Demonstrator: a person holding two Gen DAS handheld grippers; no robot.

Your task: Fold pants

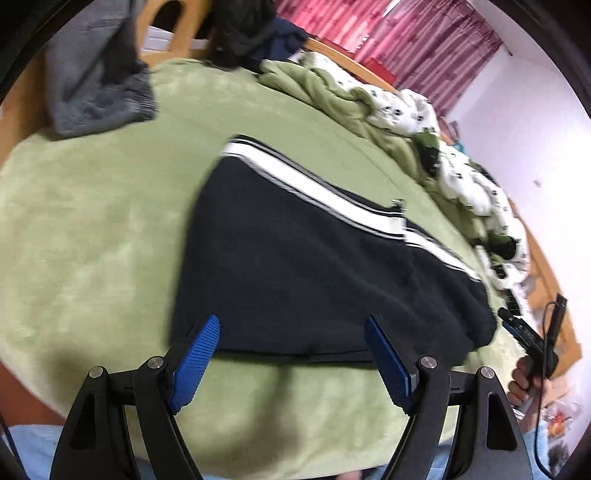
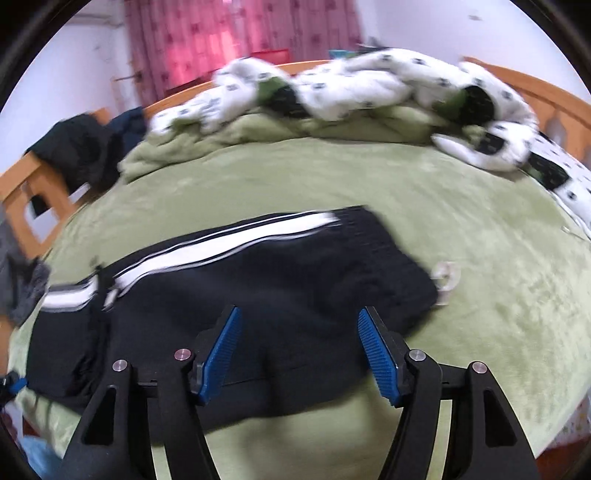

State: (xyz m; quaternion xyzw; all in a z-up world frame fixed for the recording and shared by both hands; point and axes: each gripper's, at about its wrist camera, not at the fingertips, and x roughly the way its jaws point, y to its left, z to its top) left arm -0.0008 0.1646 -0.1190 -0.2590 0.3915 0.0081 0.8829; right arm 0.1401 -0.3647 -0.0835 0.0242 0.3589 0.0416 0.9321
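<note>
Dark navy pants [image 1: 295, 266] with white side stripes lie folded on a green blanket [image 1: 92, 221] that covers a bed. In the left wrist view my left gripper [image 1: 291, 321] hovers over the near edge of the pants, jaws open, nothing between the blue pads [image 1: 195, 362]. In the right wrist view the same pants [image 2: 258, 288] stretch away to the left. My right gripper [image 2: 299, 312] is above their near part, open and empty. A hand [image 1: 519, 382] holding a black handle shows at the right edge of the left wrist view.
A grey garment [image 1: 99, 85] lies at the far left and dark clothes [image 1: 243, 33] hang on the wooden bed frame. A rumpled white and green quilt [image 2: 369, 85] runs along the far side. A small clear plastic piece [image 2: 447, 280] lies beside the pants.
</note>
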